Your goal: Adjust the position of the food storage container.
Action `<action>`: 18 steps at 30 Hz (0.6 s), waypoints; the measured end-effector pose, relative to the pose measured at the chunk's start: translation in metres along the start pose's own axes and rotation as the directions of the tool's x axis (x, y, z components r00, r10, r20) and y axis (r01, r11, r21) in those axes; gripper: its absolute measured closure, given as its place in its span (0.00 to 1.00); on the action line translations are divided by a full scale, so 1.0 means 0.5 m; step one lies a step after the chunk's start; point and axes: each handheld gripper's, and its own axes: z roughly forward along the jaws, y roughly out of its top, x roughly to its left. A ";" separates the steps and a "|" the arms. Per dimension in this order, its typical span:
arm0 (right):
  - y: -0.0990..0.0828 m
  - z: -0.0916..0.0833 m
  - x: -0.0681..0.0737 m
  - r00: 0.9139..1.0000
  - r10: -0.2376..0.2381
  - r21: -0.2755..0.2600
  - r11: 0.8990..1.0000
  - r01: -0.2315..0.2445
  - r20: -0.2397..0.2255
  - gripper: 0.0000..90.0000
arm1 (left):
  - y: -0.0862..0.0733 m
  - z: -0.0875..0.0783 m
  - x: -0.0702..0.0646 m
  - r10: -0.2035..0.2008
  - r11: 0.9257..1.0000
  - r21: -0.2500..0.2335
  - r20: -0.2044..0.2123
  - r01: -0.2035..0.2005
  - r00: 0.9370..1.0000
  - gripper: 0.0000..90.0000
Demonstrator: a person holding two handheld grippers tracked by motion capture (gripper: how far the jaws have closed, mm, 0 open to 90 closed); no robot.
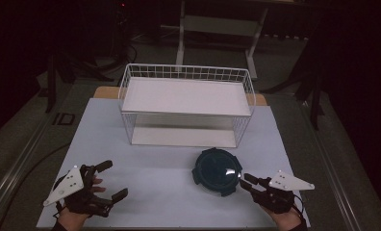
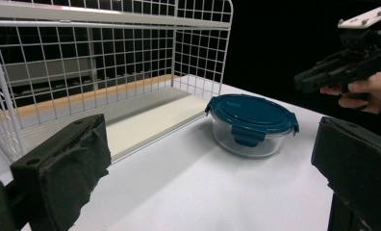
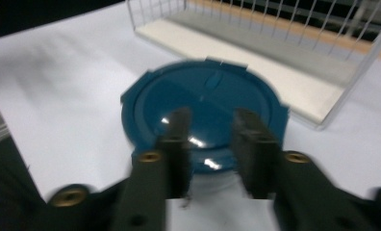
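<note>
A round glass container with a dark teal clip lid [image 1: 216, 171] stands on the white table top in front of the wire rack; it also appears in the left gripper view [image 2: 250, 118]. My right gripper [image 1: 245, 182] sits just right of it, jaws pointing at its rim. In the right gripper view the container lid [image 3: 203, 101] lies under the right gripper [image 3: 211, 115], whose jaws stand a narrow gap apart with nothing between them. My left gripper [image 1: 112, 179] rests at the near left, open wide and empty, its jaws framing the scene [image 2: 208, 122].
A white two-level wire rack [image 1: 186, 72] stands across the back of the table, its open front facing me, both shelves bare. The white table top [image 1: 155, 178] spreads between the two grippers. Dark floor and stands surround the table.
</note>
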 end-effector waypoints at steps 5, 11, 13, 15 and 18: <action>-0.021 0.022 -0.001 1.000 -0.015 0.069 0.998 0.015 -0.009 1.00 | 0.000 0.000 -0.002 0.005 1.000 0.003 0.005 -0.005 1.000 0.00; -0.039 0.036 -0.004 0.998 -0.002 0.099 0.995 0.007 -0.056 1.00 | -0.001 0.000 -0.001 0.008 1.000 0.008 0.008 -0.008 1.000 0.00; -0.045 0.041 -0.005 0.999 -0.013 0.109 0.994 0.018 -0.047 1.00 | -0.001 0.000 -0.001 0.008 1.000 0.008 0.010 -0.009 1.000 0.00; -0.050 0.046 -0.008 0.999 -0.011 0.119 0.993 0.015 -0.039 1.00 | -0.001 0.000 -0.001 0.010 1.000 0.009 0.010 -0.010 1.000 0.00; -0.053 0.050 -0.009 0.999 -0.011 0.122 0.992 0.017 -0.052 1.00 | -0.001 0.000 -0.001 0.007 1.000 0.008 0.010 -0.007 1.000 0.00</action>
